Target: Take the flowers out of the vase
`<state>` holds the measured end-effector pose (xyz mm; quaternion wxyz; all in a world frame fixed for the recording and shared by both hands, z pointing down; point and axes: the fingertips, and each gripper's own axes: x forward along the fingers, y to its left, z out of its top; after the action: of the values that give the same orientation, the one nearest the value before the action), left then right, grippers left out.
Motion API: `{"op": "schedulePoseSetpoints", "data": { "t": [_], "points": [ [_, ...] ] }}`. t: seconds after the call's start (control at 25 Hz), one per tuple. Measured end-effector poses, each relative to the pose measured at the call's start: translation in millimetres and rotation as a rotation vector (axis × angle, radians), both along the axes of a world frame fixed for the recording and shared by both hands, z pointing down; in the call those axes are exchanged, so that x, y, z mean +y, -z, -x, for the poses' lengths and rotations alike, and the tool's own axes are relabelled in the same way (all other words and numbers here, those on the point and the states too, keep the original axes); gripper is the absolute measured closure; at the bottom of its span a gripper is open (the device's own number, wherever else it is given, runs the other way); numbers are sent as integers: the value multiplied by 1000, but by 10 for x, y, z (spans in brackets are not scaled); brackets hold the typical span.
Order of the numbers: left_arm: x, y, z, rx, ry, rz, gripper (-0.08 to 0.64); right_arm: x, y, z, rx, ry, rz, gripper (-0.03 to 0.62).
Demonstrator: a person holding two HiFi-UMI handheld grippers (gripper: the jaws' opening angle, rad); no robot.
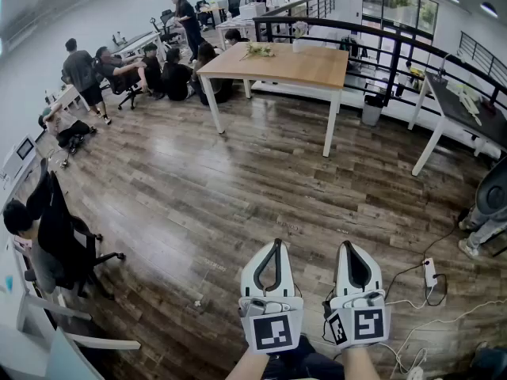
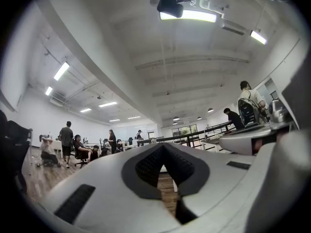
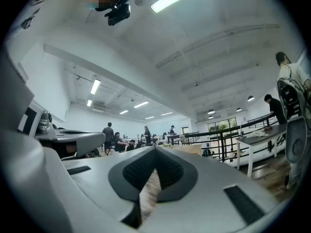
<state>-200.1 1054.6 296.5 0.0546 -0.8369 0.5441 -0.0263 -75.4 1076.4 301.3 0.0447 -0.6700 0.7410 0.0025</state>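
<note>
Far across the room stands a wooden table [image 1: 305, 66]. A bunch of green and pale flowers [image 1: 259, 50] rests on its far left part. A small pale thing [image 1: 299, 29] at its back edge is too small to tell as a vase. Both grippers are held level, low and near me, well short of the table. My left gripper [image 1: 277, 245] is shut with nothing in it, its tips meeting [image 2: 163, 145]. My right gripper [image 1: 348, 246] is also shut and empty [image 3: 155, 148]. In the right gripper view the table [image 3: 192, 149] and flowers [image 3: 167, 145] show small beyond the jaws.
Several people sit and stand at desks at the far left [image 1: 166, 70]. A black office chair [image 1: 75, 248] is near left. A black railing [image 1: 380, 42] runs behind the table, a grey bin [image 1: 371, 109] beside it. A power strip [image 1: 430, 271] with cables lies on the wood floor at right.
</note>
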Motion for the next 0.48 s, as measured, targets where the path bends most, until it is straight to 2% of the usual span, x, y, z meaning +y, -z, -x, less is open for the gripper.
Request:
{"op": "schedulePoseSetpoints", "data": {
  "t": [0.48],
  "points": [
    [-1, -53, -93, 1, 6, 5, 545, -25, -75, -86, -15, 16, 9, 601]
  ]
}}
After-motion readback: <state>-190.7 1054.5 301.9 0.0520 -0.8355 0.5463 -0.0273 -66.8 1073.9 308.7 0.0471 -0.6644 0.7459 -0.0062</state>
